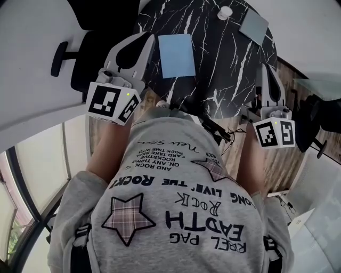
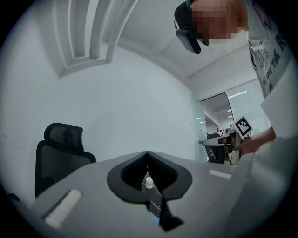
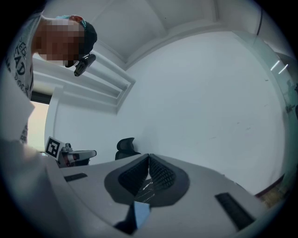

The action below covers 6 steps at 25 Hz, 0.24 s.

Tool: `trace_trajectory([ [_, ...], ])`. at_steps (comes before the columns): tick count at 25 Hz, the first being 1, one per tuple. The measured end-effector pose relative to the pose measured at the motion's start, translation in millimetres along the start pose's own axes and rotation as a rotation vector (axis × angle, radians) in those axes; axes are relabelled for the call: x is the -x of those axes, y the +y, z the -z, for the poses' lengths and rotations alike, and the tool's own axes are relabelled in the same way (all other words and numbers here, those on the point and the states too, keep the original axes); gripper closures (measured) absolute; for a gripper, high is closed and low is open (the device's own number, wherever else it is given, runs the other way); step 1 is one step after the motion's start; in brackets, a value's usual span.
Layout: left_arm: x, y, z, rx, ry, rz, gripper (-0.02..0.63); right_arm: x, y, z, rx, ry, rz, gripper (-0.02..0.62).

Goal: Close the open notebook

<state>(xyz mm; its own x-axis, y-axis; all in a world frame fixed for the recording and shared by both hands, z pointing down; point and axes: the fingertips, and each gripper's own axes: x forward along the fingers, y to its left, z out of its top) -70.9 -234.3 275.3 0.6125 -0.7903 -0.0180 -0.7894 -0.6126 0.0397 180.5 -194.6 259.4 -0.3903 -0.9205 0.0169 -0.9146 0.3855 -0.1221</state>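
Observation:
A light blue notebook lies flat on the black marble table, showing one plain face. My left gripper hovers just left of it, at the table's edge, and its jaws meet at the tips with nothing between them. My right gripper is held over the table's right edge, well away from the notebook, also shut and empty. Both point level over the table. Under the right jaws a strip of the blue notebook shows.
A small white cap and a grey-blue pad sit at the table's far side. A black office chair stands left of the table, another dark chair at the right. My torso is close against the near edge.

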Motion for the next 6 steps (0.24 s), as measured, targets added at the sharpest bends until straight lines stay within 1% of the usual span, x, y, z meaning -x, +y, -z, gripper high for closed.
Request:
trace_trajectory([
  [6, 1.7, 2.1, -2.9, 0.0, -0.007, 0.011, 0.598, -2.5, 7.1, 3.0, -0.003, 0.008, 0.013, 0.583],
])
